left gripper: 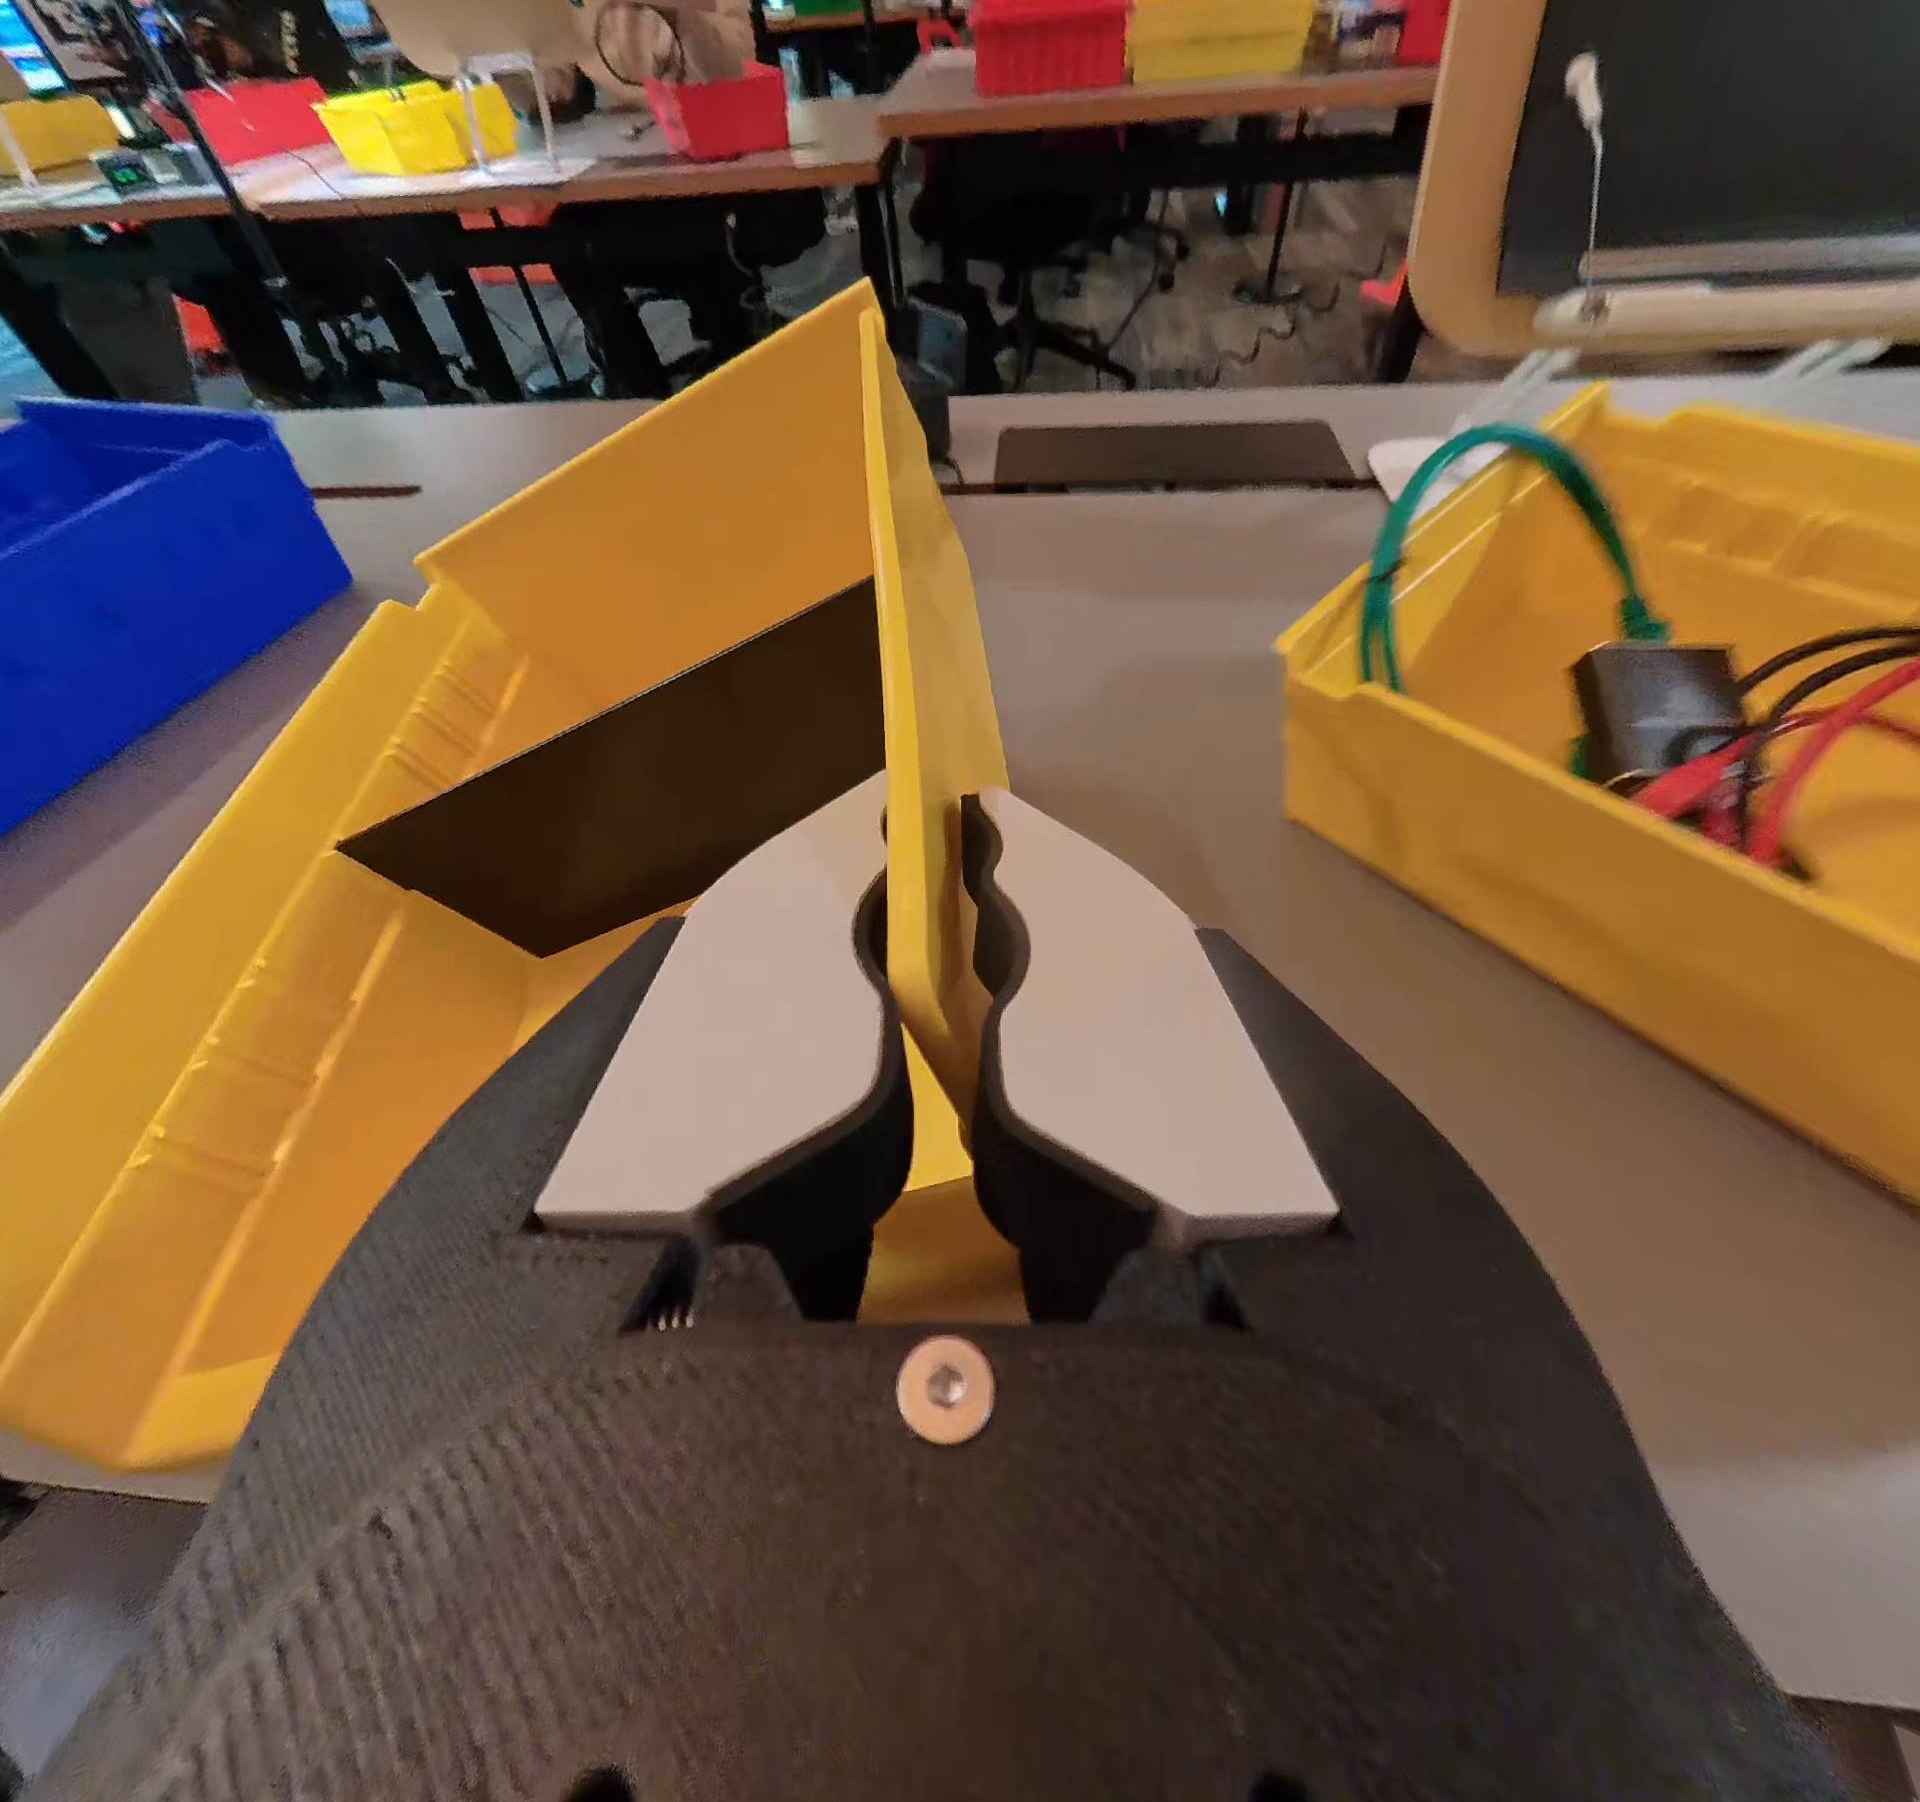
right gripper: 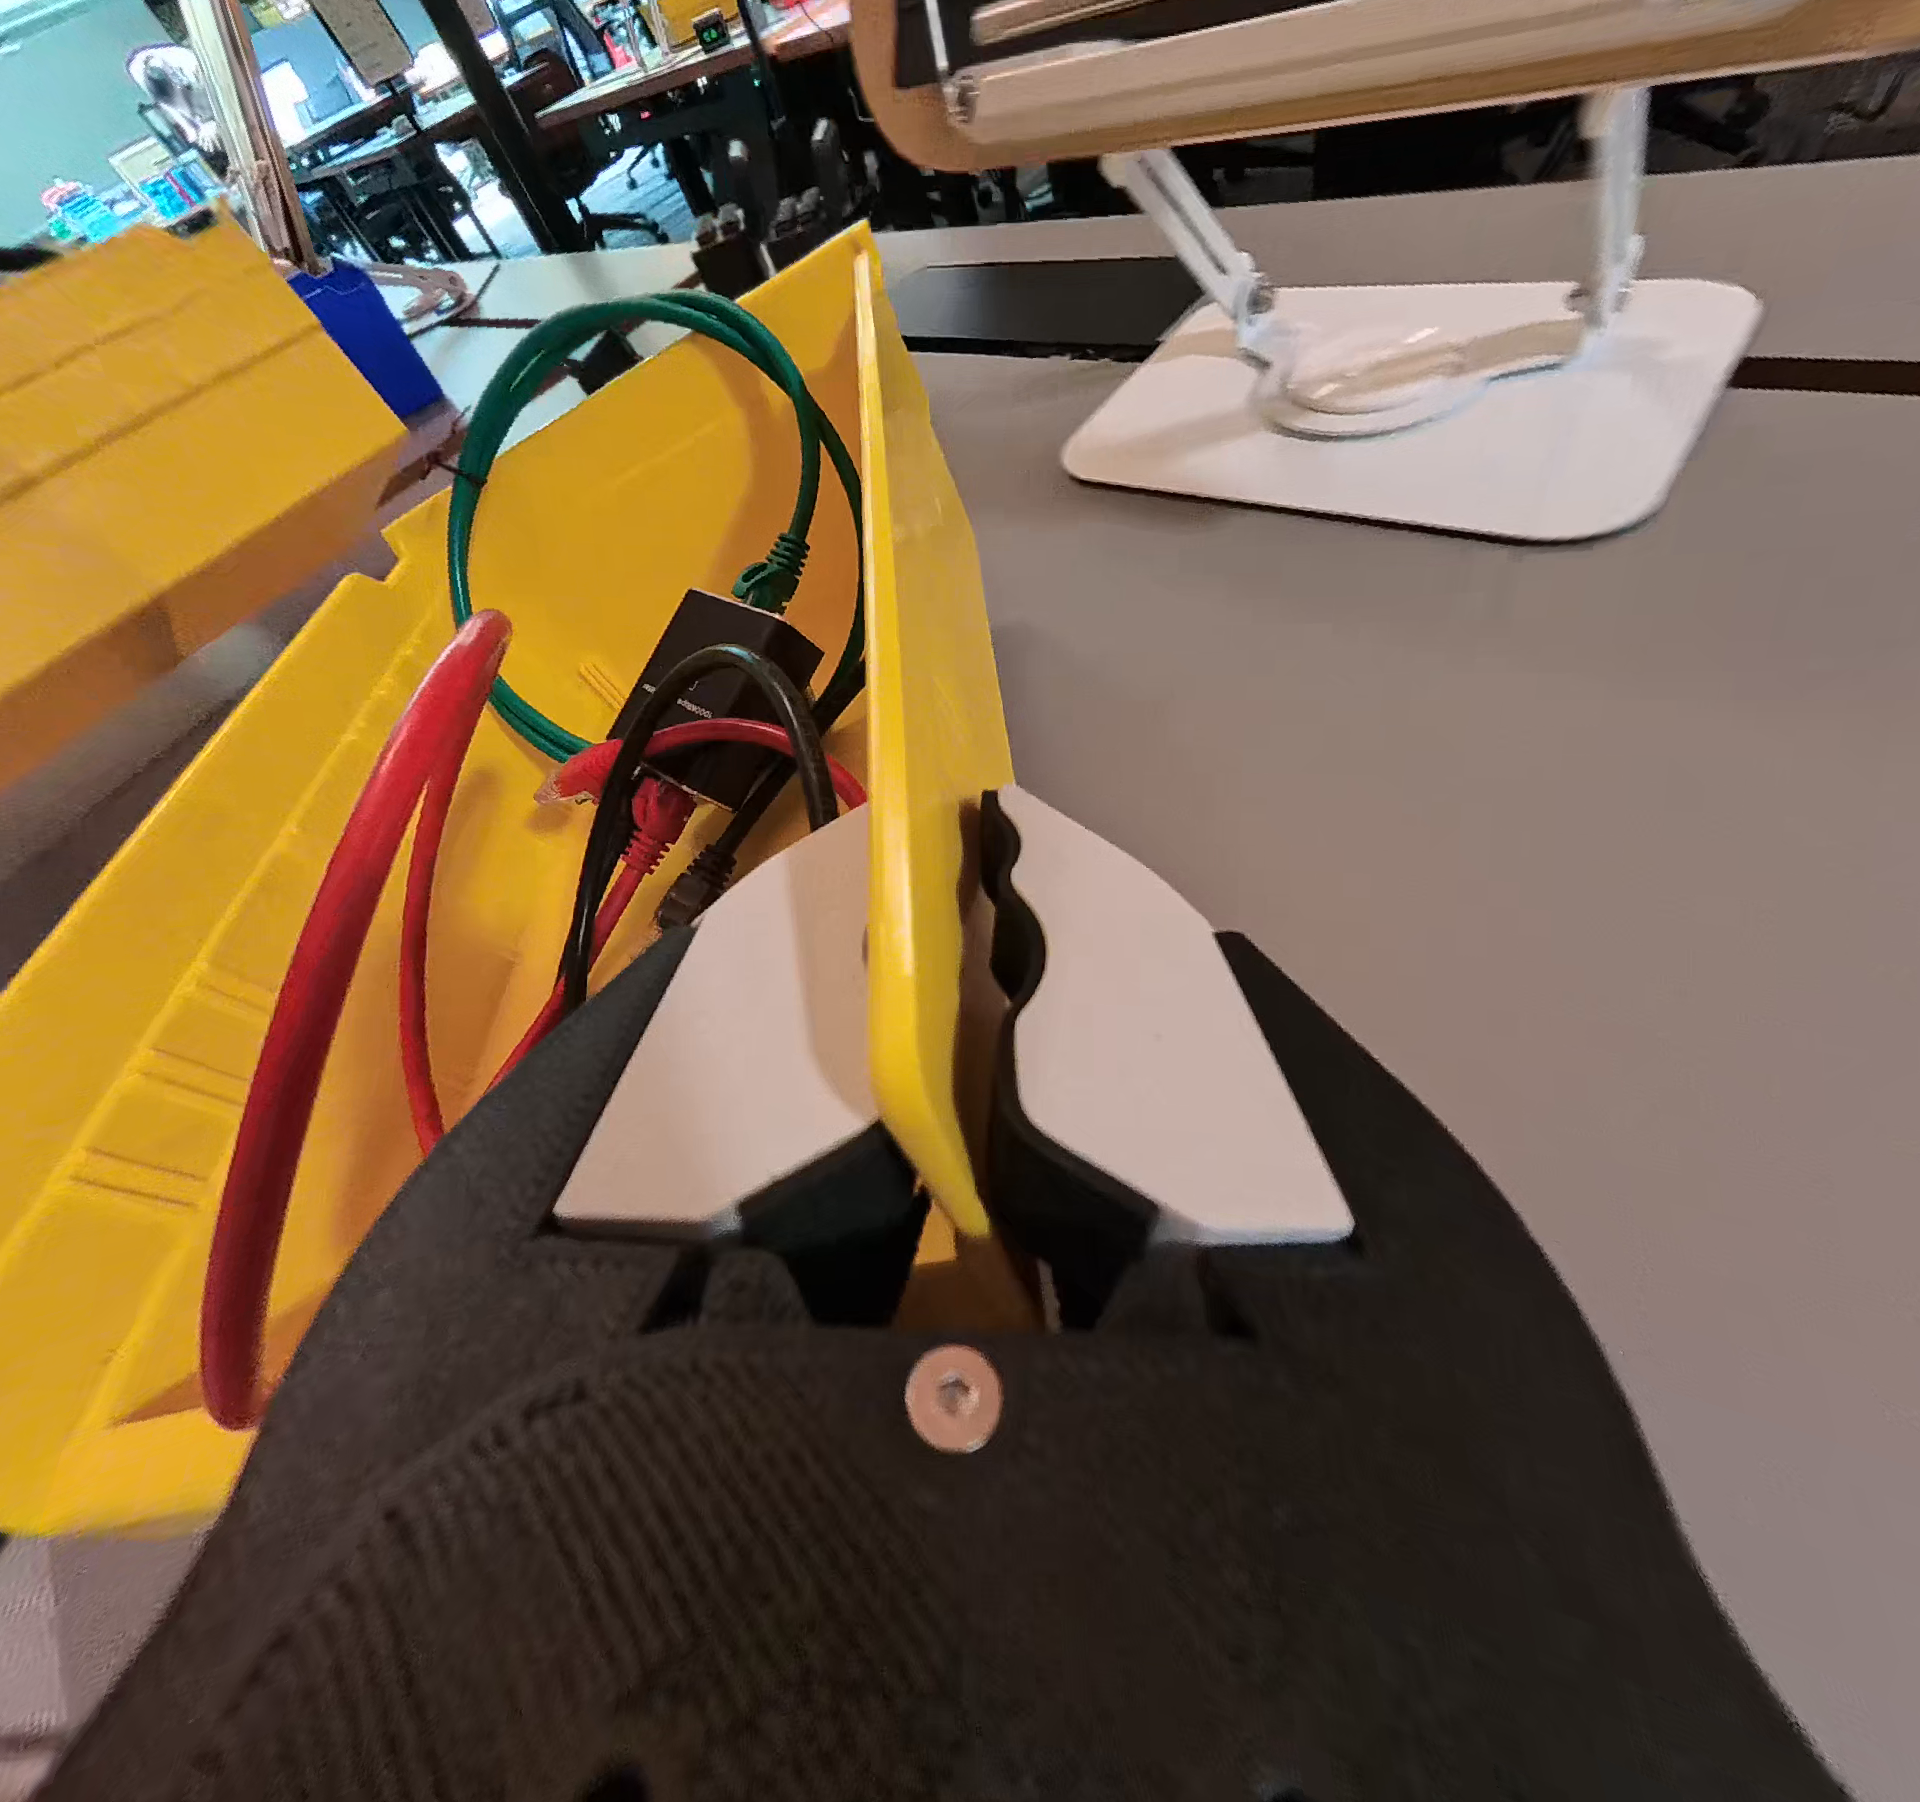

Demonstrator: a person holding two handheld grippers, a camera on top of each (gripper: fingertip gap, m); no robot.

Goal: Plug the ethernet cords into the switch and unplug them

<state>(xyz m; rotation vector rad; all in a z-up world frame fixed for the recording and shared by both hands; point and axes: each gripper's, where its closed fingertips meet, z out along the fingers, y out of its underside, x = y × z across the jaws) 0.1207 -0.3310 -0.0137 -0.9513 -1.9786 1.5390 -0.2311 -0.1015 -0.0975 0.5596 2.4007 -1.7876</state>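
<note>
1. The left gripper (left gripper: 930,843) is clamped on the right side wall of a yellow bin (left gripper: 665,547); its jaws stand narrow, 1 finger inside the wall and 1 outside. That bin holds only a flat black panel (left gripper: 634,776) leaning against its far wall.

2. The right gripper (right gripper: 925,838) pinches the right side wall of a second yellow bin (right gripper: 623,495) in the same way, jaws narrow around the plastic.

3. The task's things lie in that second bin: the black switch (right gripper: 717,682) near the far end, with a green cord (right gripper: 473,464), a red cord (right gripper: 312,1004) and a black cord (right gripper: 800,713) looped over and around it. Some plugs look seated in the switch and 1 red plug lies loose beside it, though which ports are filled cannot be told.

4. The step in hand appears to be placing the 2 bins. Done well, each wall stays deep between the fingers and the bin slides flat, so the cords do not spill.

5. The thin walls may flex under a twisting pull.

6. Open grey table (right gripper: 1455,817) lies to the right of the cord bin, bounded farther back by a white stand base (right gripper: 1507,464).

7. The blue bin (left gripper: 135,568) sits near the left bin, limiting room on that side.
</note>
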